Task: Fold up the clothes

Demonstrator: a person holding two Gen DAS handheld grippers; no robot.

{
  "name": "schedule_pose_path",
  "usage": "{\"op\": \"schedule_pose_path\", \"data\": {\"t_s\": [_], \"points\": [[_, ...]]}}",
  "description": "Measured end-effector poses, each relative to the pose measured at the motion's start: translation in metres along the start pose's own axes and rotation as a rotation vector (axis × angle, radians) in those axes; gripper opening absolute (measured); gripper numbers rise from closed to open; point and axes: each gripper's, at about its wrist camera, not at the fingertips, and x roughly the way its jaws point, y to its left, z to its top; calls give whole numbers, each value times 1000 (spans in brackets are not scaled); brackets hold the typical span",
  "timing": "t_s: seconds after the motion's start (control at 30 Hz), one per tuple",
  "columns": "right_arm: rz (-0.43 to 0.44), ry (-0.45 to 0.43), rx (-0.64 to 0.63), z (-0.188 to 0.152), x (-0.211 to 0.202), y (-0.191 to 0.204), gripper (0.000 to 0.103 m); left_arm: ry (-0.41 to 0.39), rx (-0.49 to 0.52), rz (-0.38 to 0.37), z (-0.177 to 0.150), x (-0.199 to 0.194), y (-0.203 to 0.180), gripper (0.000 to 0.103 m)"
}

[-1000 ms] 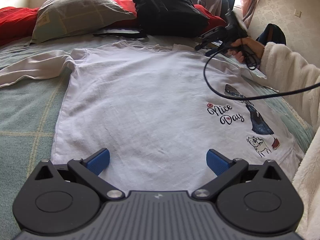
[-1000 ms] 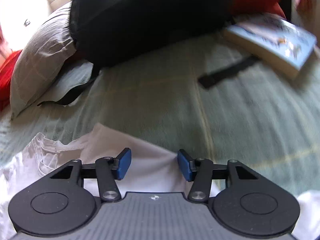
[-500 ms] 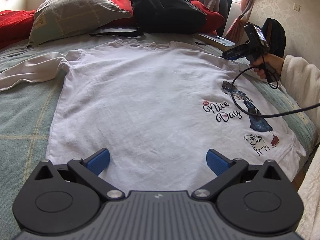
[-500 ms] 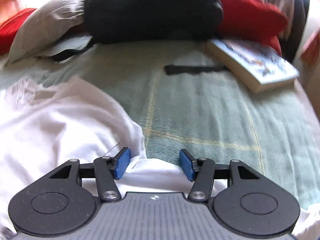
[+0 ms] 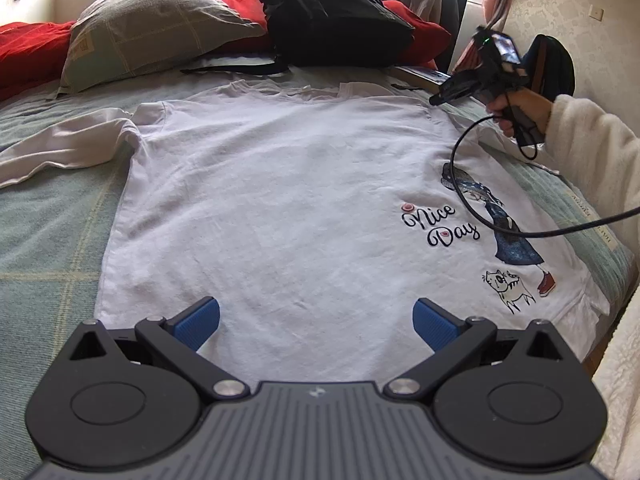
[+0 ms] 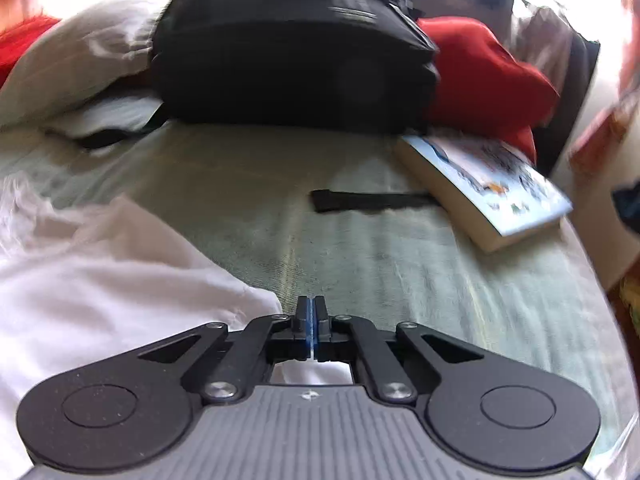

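Note:
A white long-sleeved shirt point(image 5: 280, 200) with a "Nice Day" print lies flat, front up, on a green checked bed point(image 5: 48, 240). My left gripper point(image 5: 316, 320) hovers over the hem, open, its blue pads wide apart with only flat cloth below. My right gripper point(image 5: 434, 99), held by a hand in a fluffy white sleeve point(image 5: 592, 152), sits at the shirt's far right shoulder. In the right wrist view the right gripper point(image 6: 311, 310) has its pads pressed together at the edge of the shirt point(image 6: 100, 280), and white cloth shows just beneath them.
A black backpack point(image 5: 332, 12), a grey pillow point(image 5: 152, 36) and red bedding point(image 5: 24, 48) line the head of the bed. A book point(image 6: 480, 184) and a black strap point(image 6: 368, 202) lie beyond the right gripper. Its cable point(image 5: 460, 176) hangs over the print.
The right gripper's jaws have gone from open to pressed together at the shirt's shoulder edge, after sliding right along the collar side. The left gripper has stayed in place, open.

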Motion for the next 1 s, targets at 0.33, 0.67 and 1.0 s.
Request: {"op": "schedule_pose_path", "data": {"t_s": [0.33,0.67,1.0], "points": [[177,173,116,-2,13,55,52,6,-11,8,0,5,4,102],[104,93,108,45,30,66,61,-2,-18,12,-3,3,8,102],[103,141,27,43,65,108,80,-7,-20,10,-3,5,11,102]]}}
